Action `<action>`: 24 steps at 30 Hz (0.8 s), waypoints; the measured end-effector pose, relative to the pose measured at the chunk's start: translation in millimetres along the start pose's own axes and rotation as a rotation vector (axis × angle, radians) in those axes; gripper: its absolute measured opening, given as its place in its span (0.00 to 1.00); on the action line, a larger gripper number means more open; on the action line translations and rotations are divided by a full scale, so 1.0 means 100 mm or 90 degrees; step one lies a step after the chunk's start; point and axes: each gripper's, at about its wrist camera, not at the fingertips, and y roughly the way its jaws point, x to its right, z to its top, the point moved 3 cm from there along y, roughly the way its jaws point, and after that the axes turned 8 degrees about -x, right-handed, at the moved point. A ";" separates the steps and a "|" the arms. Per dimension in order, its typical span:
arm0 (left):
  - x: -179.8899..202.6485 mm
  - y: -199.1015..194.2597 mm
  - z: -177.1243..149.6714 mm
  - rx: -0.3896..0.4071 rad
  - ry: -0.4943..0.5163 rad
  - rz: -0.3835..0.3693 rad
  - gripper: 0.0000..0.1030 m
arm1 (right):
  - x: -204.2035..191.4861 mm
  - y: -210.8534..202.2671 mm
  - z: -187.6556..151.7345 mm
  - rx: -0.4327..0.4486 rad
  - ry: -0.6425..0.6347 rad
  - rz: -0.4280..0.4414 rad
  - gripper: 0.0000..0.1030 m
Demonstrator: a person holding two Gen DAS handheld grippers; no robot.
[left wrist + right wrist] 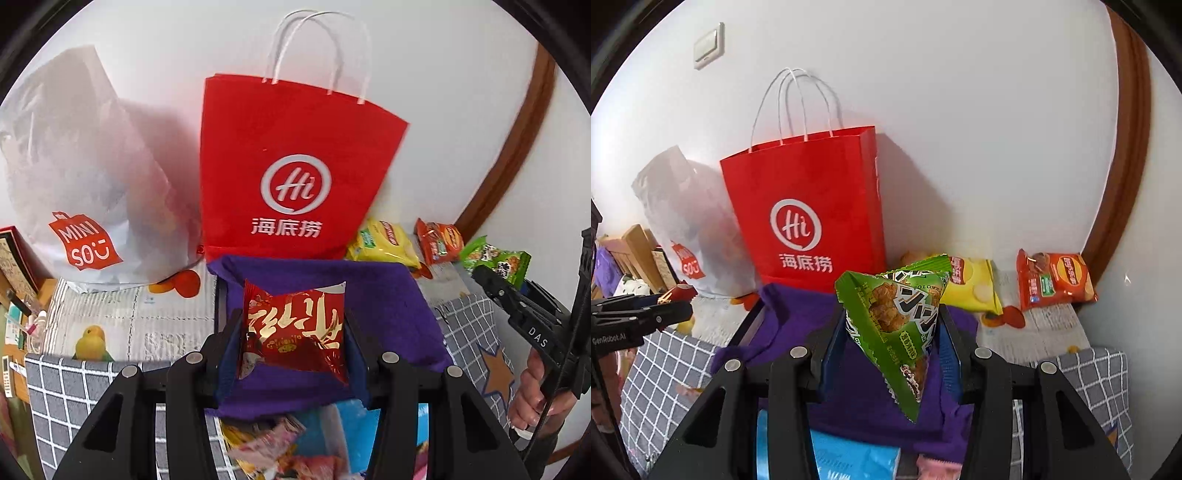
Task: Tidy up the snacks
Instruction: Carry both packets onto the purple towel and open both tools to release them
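My left gripper is shut on a red and gold snack packet and holds it above a purple cloth, in front of a red paper bag. My right gripper is shut on a green triangular snack packet, held above the purple cloth just right of the red paper bag. The right gripper also shows at the right of the left wrist view with the green packet. The left gripper shows at the left of the right wrist view.
A yellow chip bag and an orange chip bag lie by the wall at the right. A white Miniso plastic bag stands left of the red bag. Loose snack packets lie under my left gripper. A brown door frame curves at right.
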 end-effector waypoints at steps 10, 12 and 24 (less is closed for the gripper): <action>0.00 0.41 0.32 -0.029 0.014 0.011 0.46 | 0.17 0.53 0.15 -0.040 -0.004 0.008 0.44; 0.02 0.54 0.37 -0.042 0.019 0.007 0.46 | 0.19 0.62 0.13 -0.050 -0.013 0.010 0.44; -0.07 1.27 0.33 -0.133 0.023 -0.006 0.46 | 0.30 1.18 -0.08 -0.138 -0.042 0.016 0.44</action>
